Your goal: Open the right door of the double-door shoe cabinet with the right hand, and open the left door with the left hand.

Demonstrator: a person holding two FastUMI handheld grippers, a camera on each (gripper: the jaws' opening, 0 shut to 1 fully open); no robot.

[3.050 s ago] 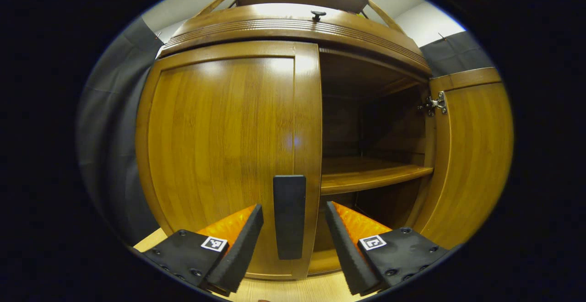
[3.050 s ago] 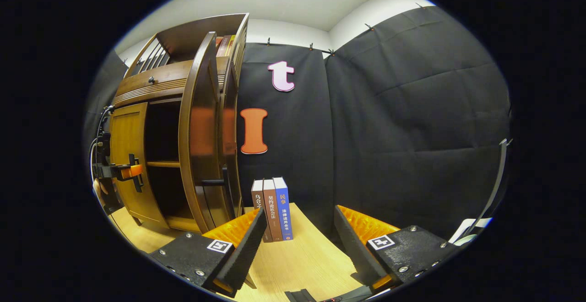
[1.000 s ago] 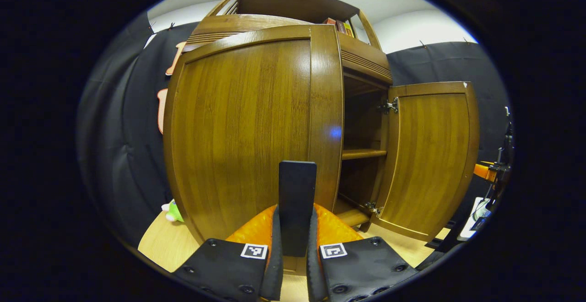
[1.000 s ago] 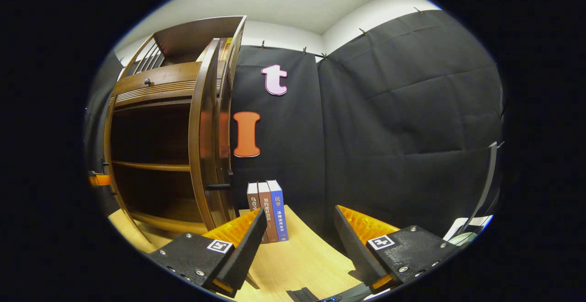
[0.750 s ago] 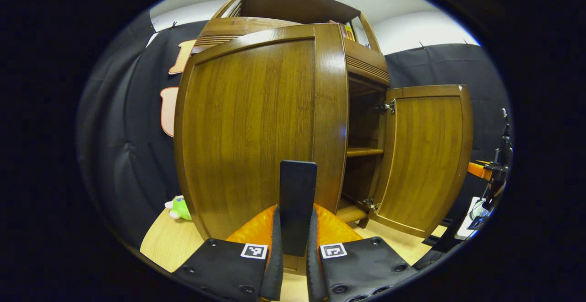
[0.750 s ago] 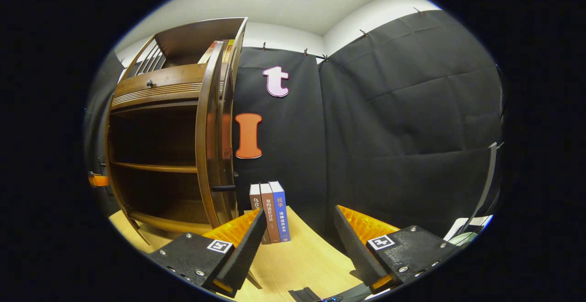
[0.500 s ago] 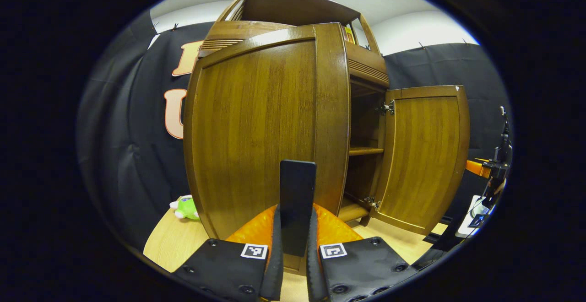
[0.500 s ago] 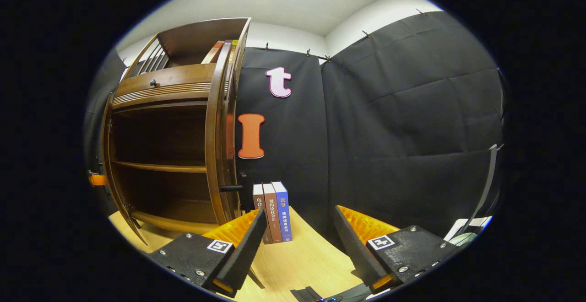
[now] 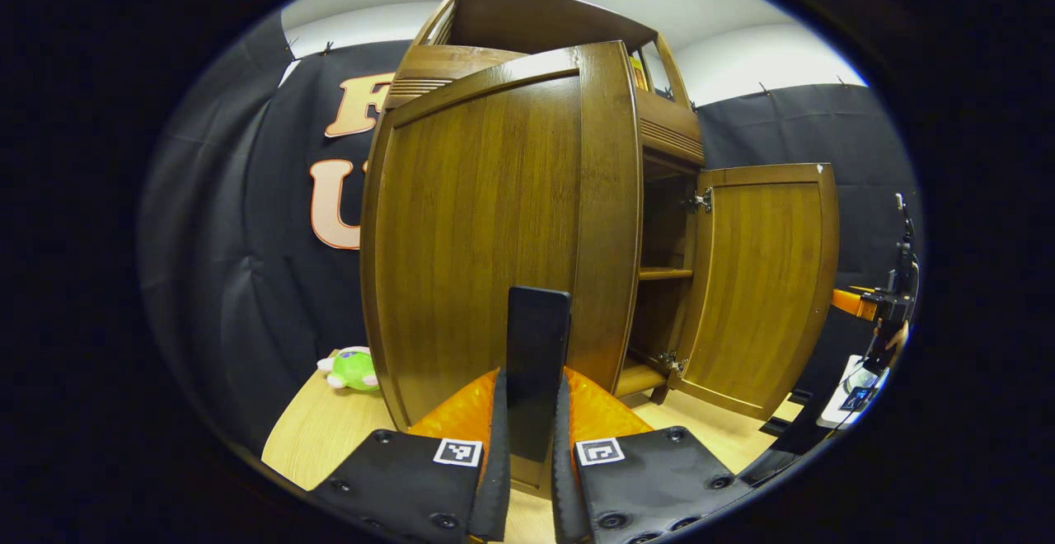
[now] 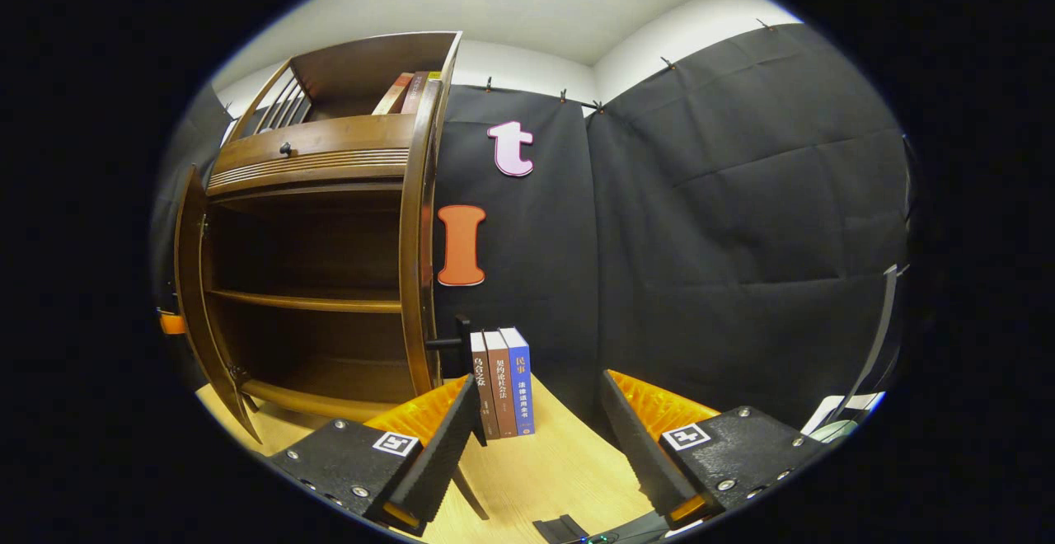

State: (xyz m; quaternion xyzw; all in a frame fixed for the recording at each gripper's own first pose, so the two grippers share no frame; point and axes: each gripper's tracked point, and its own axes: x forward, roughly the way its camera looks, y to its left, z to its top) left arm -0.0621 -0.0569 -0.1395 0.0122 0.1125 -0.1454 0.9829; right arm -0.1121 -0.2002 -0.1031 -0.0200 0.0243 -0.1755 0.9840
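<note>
Left gripper view: the left tool (image 9: 531, 445) is clamped on the black handle (image 9: 537, 363) of the left door (image 9: 486, 231), both fingers pressing its sides, with the door swung well out from the shoe cabinet (image 9: 659, 132). The right door (image 9: 762, 280) stands wide open on its hinges, exposing the inner shelf (image 9: 666, 274); a green plush toy (image 9: 352, 367) lies on the bench (image 9: 317, 437) near the left door's outer side. In the right gripper view the right tool (image 10: 536, 437) hangs with fingers spread and empty above the bench, near three upright books (image 10: 503, 379), and both doors appear open. The step in hand is judged to be finishing the left door's swing: the pull should follow the hinge arc, keeping the grip square on the handle, and should stop short of the toy.
</note>
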